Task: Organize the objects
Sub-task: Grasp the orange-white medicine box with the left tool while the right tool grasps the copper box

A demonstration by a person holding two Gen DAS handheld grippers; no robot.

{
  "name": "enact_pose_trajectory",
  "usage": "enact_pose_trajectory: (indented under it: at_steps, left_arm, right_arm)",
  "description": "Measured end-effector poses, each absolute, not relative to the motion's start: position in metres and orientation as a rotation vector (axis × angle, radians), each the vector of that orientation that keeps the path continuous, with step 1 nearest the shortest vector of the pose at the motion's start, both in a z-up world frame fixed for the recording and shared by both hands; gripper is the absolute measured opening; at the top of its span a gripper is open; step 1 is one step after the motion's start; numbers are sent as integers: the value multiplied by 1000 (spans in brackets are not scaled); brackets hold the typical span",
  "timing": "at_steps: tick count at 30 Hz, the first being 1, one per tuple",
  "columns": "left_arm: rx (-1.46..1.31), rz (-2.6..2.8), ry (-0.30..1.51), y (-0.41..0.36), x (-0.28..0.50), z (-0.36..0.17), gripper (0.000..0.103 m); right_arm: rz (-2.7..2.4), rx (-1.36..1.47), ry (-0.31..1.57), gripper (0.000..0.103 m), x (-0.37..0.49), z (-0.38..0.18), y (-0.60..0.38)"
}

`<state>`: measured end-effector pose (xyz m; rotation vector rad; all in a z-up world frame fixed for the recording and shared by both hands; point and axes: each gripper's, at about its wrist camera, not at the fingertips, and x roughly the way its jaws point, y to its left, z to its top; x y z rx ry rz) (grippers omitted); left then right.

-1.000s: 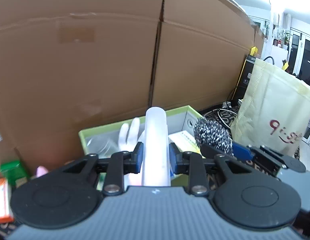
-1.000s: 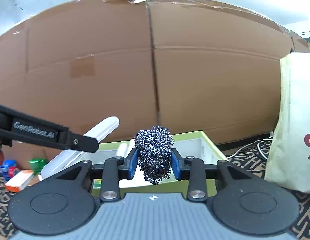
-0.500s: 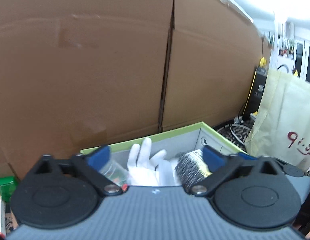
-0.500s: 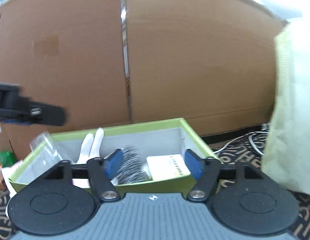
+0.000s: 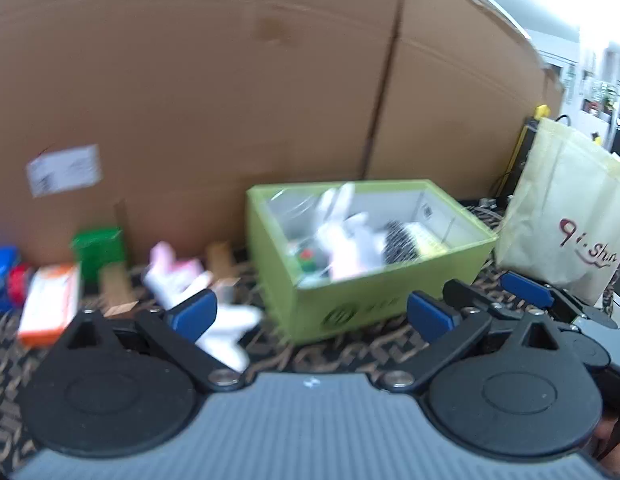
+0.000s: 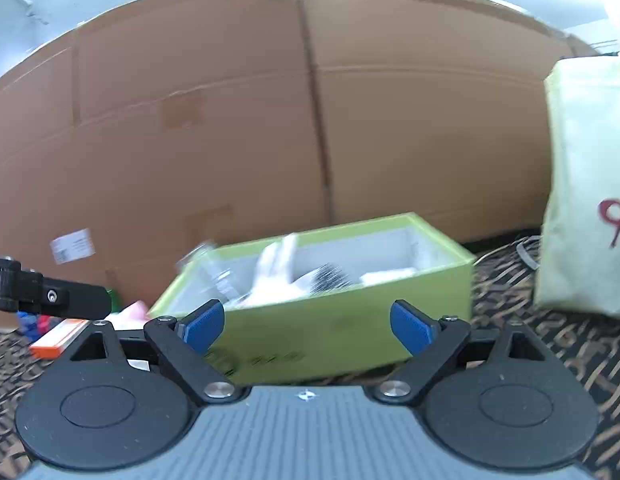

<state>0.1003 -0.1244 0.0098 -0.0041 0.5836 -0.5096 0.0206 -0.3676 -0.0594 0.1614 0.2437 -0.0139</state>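
Left gripper (image 5: 310,314) jaws wide, empty; right gripper (image 6: 308,326) jaws just opening, empty; scourer (image 5: 402,242) lies in green box (image 5: 350,304).

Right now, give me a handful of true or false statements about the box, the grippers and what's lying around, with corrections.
1. The steel wool scourer lies inside the green box. True.
2. The left gripper holds a white tube. False: its jaws stand open with nothing between them.
3. The right gripper is empty. True.
4. The cream tote bag sits left of the box. False: it stands to the right.
5. An orange and white packet lies on the patterned mat outside the box. True.
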Motion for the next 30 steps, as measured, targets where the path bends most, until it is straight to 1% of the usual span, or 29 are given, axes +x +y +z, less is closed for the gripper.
enact_pose_trajectory:
  at_steps: [11,17,23,30]
  left_arm:
    - [-114,-324,645,-15,72,-28,103]
    - [-178,-230,670,34,81,-42,103]
    - [-204,-154,647,58,118,-45,103]
    - [-155,-56,654,49,192,-62,103]
  right_arm:
    - [182,136,401,93,9,-84,-278]
    - [256,121,459,93,15,-89,-236]
    - [299,70,467,93,21,-86,-202]
    - [295,45,523,93,31,-93,-187]
